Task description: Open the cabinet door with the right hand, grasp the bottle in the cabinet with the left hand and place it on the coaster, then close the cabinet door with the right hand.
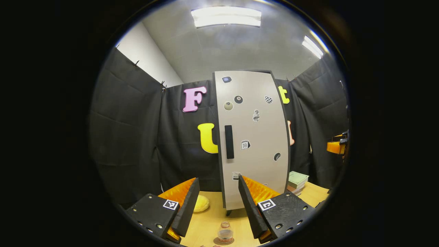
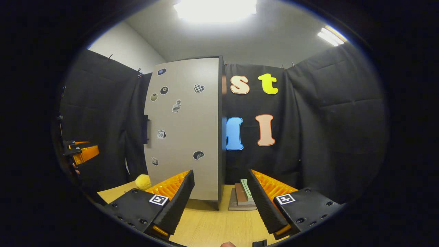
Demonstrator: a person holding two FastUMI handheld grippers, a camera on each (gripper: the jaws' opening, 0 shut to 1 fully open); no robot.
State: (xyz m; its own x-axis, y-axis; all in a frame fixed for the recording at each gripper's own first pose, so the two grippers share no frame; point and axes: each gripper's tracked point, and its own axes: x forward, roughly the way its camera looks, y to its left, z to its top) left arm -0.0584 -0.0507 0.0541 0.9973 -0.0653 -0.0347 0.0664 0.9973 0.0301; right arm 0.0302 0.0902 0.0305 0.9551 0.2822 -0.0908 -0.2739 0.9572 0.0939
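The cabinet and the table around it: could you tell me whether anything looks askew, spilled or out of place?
Nothing stands out. The cabinet door is shut, the bottle stands upright on the coaster, and the books lie stacked beside the cabinet. No spill on the table.

L tongs agape, R tongs agape

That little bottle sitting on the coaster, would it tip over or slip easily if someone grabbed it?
The bottle looks like clear glass, so it is probably smooth, rather slippery and breakable. It seems short and squat with liquid in its lower part, so it likely stands fairly steady. Being round, it would probably roll if knocked off the coaster onto the table.
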